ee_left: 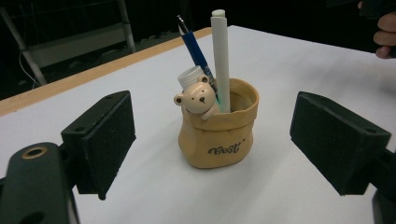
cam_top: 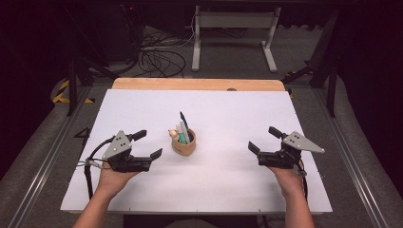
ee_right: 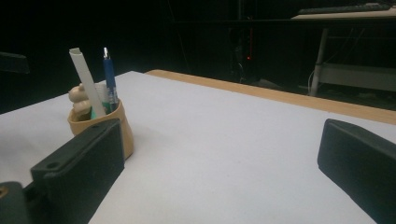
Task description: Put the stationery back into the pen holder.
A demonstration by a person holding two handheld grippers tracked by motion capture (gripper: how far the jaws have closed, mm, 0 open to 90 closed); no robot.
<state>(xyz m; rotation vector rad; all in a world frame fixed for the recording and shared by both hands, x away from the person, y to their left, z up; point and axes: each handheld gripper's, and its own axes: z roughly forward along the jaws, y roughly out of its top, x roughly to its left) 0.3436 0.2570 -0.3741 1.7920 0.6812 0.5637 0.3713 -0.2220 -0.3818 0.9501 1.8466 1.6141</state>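
A tan pen holder [cam_top: 184,145] shaped like a bag, with a small bear figure on its rim, stands near the middle of the white table [cam_top: 228,114]. It holds a blue pen [ee_left: 193,46], a white marker [ee_left: 220,60] and a white-capped item. My left gripper [cam_top: 146,145] rests to the left of the holder, open, jaws pointing at it; in the left gripper view the pen holder [ee_left: 218,133] stands between the two wide jaws but farther off. My right gripper [cam_top: 264,139] rests open at the right, well apart from the pen holder [ee_right: 100,123].
The white sheet covers a wooden table whose far edge [cam_top: 199,84] shows bare wood. Beyond it stand a white table frame [cam_top: 233,33] and loose cables [cam_top: 159,59] on the floor. Metal rails run along both sides of the table.
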